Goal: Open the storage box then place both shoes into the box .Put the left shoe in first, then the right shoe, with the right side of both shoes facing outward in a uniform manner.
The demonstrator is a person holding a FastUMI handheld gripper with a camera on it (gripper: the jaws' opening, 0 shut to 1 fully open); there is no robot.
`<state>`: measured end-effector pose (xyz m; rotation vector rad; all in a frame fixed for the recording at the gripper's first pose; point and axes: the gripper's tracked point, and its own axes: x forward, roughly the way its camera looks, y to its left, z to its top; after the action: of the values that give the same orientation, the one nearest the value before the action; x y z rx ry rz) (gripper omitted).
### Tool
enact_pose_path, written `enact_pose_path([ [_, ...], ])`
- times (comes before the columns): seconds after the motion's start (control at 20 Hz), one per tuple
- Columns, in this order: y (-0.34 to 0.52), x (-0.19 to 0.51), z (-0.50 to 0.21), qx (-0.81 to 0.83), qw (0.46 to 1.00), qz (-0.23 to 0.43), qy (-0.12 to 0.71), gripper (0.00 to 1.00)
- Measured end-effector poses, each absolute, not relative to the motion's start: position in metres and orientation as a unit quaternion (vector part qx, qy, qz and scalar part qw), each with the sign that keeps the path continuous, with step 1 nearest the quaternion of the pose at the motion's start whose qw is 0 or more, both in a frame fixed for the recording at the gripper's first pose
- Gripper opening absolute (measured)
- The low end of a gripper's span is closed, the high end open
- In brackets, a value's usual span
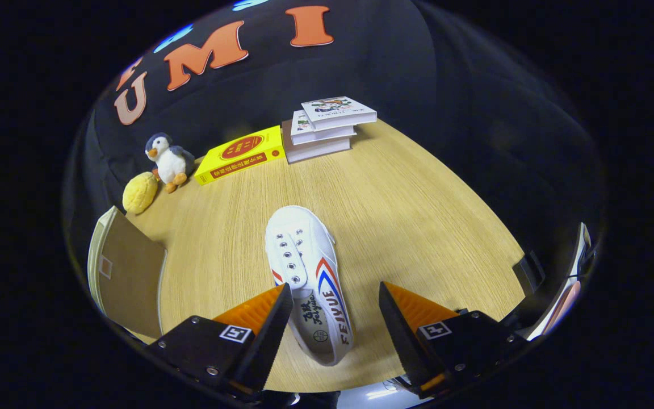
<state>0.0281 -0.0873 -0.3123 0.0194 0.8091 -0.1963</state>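
The shoe point(307, 272) reads "FEIYUE" in dark capitals along its white side, beside red and blue chevrons; its insole bears script lettering and a round stamp too small to read. The gripper point(335, 286) stands spread with the shoe's heel between its fingers point(235, 333), each carrying a square black-and-white marker. At 11 o'clock from the shoe, a yellow book point(240, 154) carries red characters, illegible; the stacked books point(327, 128) at 12 likewise.
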Motion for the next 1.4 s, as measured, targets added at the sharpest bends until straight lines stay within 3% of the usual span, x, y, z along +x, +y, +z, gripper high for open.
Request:
enact_pose_path([
  [0.6,-0.079,0.04,-0.356,0.031,0.89,-0.054,0.452,0.45],
  [0.8,-0.083,0.042,-0.354,0.019,0.894,-0.054,0.445,0.36],
  [0.85,-0.085,0.042,-0.353,0.012,0.897,-0.056,0.438,0.31],
  [1.0,-0.089,0.041,-0.35,0.034,0.901,-0.069,0.427,0.04],
  [1.4,-0.052,0.043,-0.332,0.157,0.905,-0.07,0.39,0.0],
])
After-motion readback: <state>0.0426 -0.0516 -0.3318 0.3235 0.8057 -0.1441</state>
